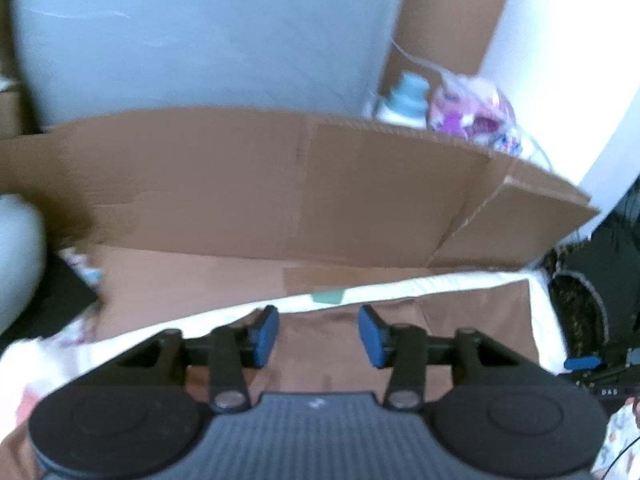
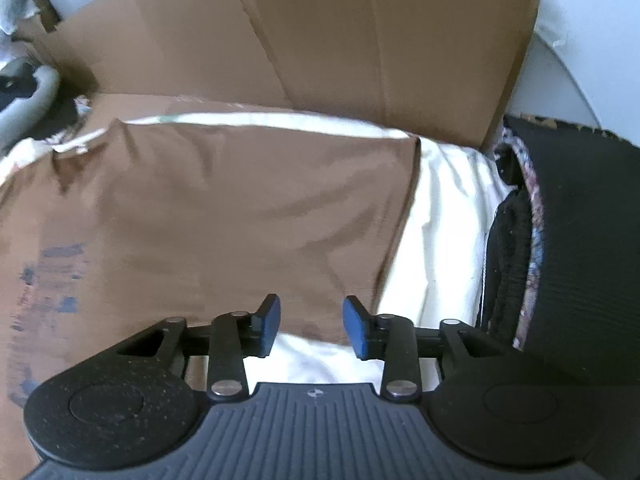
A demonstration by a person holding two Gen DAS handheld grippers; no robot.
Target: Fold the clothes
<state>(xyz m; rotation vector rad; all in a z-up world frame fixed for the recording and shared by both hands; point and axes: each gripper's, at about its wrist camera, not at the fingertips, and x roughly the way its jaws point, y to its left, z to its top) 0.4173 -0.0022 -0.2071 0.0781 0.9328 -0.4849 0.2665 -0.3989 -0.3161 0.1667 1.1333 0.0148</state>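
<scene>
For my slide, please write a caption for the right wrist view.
Open right gripper above a folded brown garment on white cloth, cardboard behind.

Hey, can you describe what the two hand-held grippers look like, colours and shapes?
Both look alike. The left hand-held gripper and the right hand-held gripper each have two blue, flat fingertip pads on black linkage arms with silver pivot pins. Behind sits a dark grey ribbed body with a small white mark, flanked by two round black discs. No sleeves or cables of theirs show.
</scene>
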